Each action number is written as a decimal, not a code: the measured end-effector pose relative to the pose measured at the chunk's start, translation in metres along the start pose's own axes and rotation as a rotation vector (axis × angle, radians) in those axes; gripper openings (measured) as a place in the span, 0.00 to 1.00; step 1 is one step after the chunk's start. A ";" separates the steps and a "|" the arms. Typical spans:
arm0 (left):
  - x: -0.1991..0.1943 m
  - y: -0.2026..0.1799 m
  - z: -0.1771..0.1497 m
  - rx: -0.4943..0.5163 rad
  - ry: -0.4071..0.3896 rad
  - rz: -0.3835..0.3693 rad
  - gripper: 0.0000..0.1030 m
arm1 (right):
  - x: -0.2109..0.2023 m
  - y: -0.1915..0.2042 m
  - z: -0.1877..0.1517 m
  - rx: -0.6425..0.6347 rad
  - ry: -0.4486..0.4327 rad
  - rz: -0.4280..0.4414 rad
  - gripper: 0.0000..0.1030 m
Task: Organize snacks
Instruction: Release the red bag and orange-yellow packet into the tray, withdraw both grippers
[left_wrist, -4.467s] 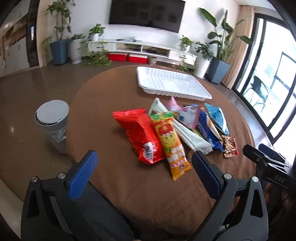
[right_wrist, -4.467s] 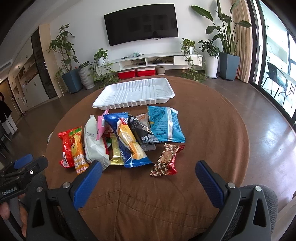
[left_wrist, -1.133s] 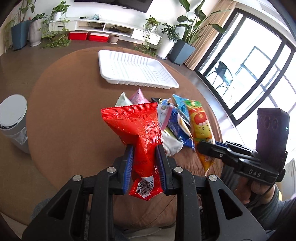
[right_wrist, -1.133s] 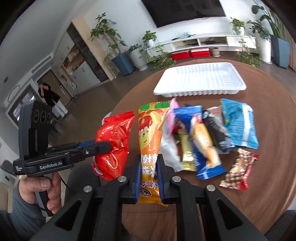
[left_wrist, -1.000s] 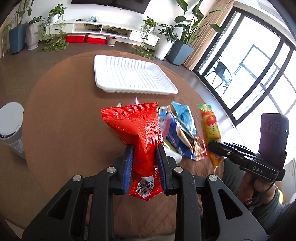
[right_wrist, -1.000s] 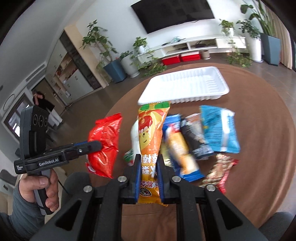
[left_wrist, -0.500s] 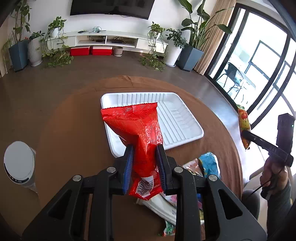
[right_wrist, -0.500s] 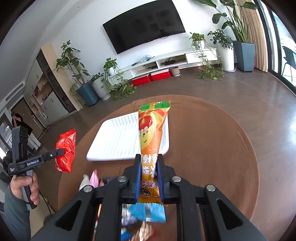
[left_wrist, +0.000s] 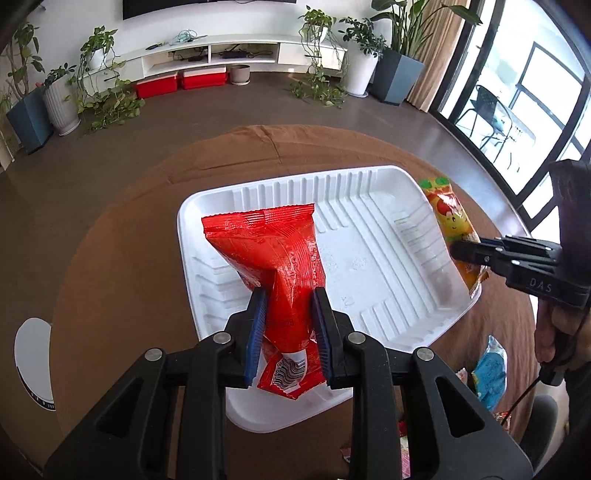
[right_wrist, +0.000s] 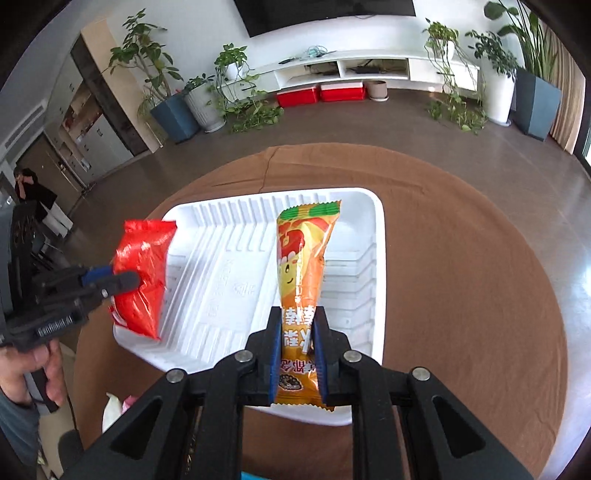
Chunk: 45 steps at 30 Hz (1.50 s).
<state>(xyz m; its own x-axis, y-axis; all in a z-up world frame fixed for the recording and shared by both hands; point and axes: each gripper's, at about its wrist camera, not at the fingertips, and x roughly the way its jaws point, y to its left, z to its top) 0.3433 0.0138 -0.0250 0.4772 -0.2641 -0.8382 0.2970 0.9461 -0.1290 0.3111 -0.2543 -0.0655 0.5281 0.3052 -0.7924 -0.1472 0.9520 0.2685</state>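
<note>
**Snacks over the tray: two packs up, both about to land**

Snacks first: the red pack (left_wrist: 273, 254) is clamped in the left gripper (left_wrist: 288, 321), blue pads pinched hard on its lower third, barcode end hanging below the pads. It sits over the white tray (left_wrist: 373, 258), on the tray's left half, long axis running away from the gripper twd the tray's far rim. Whether its far end touches the tray floor, can't tell.

Right side: the orange pack (right_wrist: 301, 273) is squeezed tight in the right gripper (right_wrist: 297, 343), pads closed on its lower part w/ printed end poking out beneath. It points straight ahead over the tray's right half, long axis parallel to the tray's ribbed floor lines, far end short of the far rim.

Key relation, as I read it: both packs lie dead ahead of their grippers, side by side, w/ a bare strip of tray btwn them. Each hand is already nearest its own half, so no crossing needed. Next call looks like lower and let go, keeping them parallel.

Off the tray's near-right corner, a blue pack (left_wrist: 487, 373) and other wrappers wait on the brown table (left_wrist: 122, 258). Early in the job, I'd say.
</note>
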 end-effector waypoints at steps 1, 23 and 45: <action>0.008 -0.001 0.001 0.001 0.011 0.002 0.22 | 0.005 0.000 0.003 0.002 0.006 -0.002 0.16; 0.001 0.000 -0.003 0.006 -0.073 0.038 0.33 | -0.010 -0.004 0.005 -0.027 -0.041 -0.100 0.48; -0.140 -0.034 -0.225 -0.211 -0.271 -0.005 1.00 | -0.153 0.026 -0.210 0.190 -0.183 0.114 0.96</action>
<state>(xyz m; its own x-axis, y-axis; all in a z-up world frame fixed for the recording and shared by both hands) 0.0799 0.0606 -0.0222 0.6870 -0.2823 -0.6696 0.1354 0.9551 -0.2636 0.0511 -0.2713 -0.0523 0.6616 0.3839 -0.6441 -0.0640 0.8847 0.4617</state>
